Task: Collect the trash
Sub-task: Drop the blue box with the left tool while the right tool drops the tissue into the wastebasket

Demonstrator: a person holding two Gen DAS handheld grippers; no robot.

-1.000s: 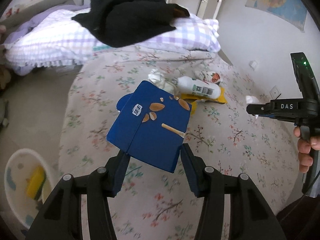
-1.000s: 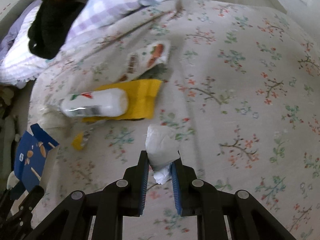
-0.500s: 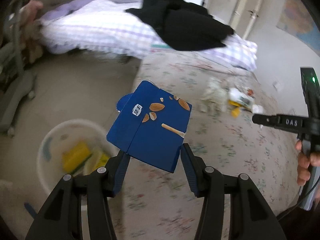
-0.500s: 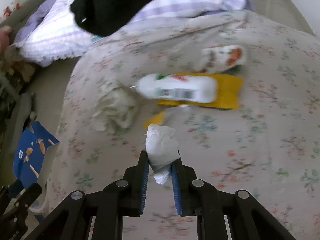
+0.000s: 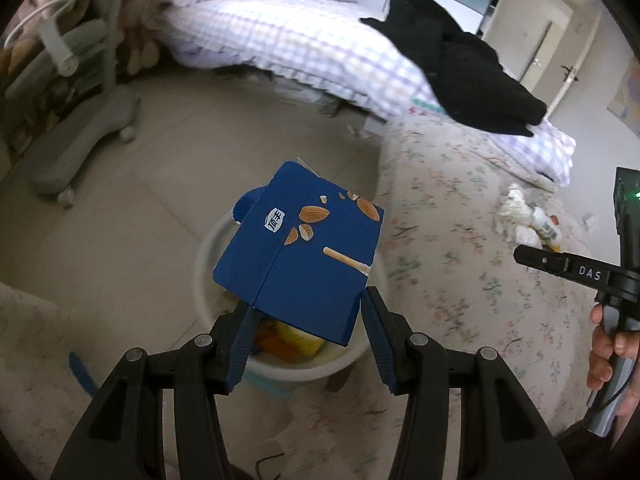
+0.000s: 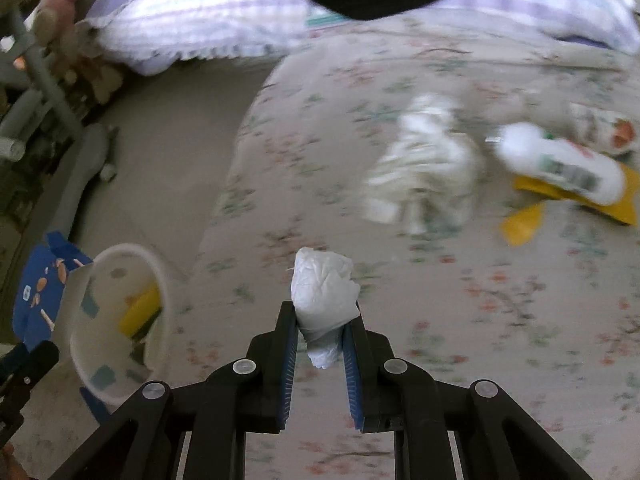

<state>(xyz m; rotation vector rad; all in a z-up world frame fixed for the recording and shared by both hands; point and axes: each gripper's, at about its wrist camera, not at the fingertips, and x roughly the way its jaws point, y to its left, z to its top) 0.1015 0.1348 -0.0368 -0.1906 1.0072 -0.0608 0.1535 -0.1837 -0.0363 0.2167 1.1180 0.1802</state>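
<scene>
My left gripper [image 5: 306,314] is shut on a blue snack box [image 5: 300,252] printed with almonds, and holds it right above a white bin [image 5: 304,364] on the floor. Yellow trash lies inside that bin [image 6: 120,316]. My right gripper [image 6: 320,328] is shut on a crumpled white tissue [image 6: 324,292] over the flowered bedspread [image 6: 460,300], to the right of the bin. In the right wrist view the blue snack box [image 6: 34,288] shows at the far left. On the bed lie a crumpled white wrapper [image 6: 424,160], a white bottle [image 6: 560,160] and a yellow packet [image 6: 580,200].
A checked quilt [image 5: 304,40] with a black garment [image 5: 460,68] on it lies at the head of the bed. A grey chair base [image 5: 80,132] stands on the tiled floor at the left. A hand [image 5: 612,344] holds the right gripper's handle.
Both grippers have swept left off the bed towards the floor. The blue box now hangs over the white bin, and the bed's trash has slid to the right of both views.
</scene>
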